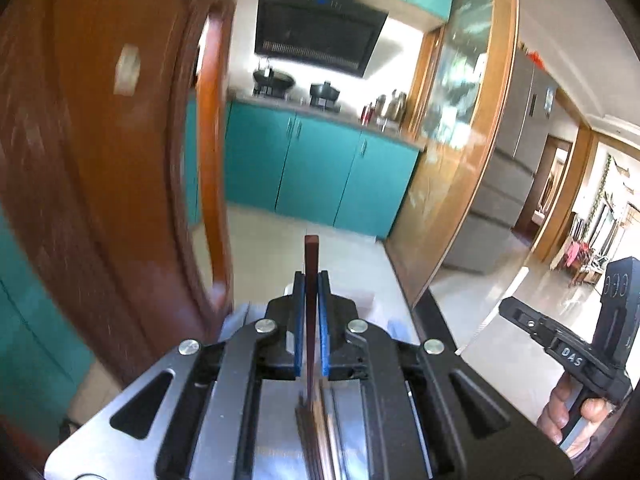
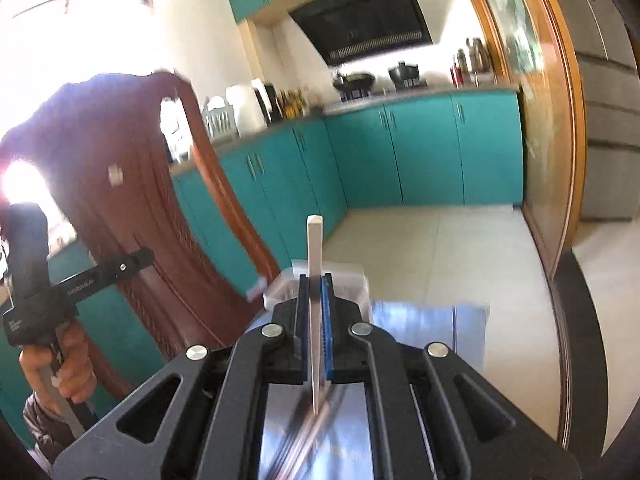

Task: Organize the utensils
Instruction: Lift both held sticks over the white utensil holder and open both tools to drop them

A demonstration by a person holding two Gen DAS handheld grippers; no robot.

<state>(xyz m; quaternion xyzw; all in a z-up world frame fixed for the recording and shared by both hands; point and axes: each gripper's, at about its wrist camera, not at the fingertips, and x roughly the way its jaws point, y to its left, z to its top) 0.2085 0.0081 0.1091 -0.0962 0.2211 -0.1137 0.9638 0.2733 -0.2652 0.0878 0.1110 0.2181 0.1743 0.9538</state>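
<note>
Daylight floods both fisheye views, blowing out white beside the wooden chair back, which is motion-blurred; edges curve and darken.

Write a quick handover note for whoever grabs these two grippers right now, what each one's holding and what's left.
Left gripper: shut on a dark brown chopstick, upright between the fingers.
Right gripper: shut on a white chopstick, also upright.
Both are raised, facing the teal kitchen cabinets, beside the wooden chair.
A clear container shows just past the right gripper; its contents are blurred.
Done: both chopsticks are picked up.
Left: place each one, probably in that container.
</note>
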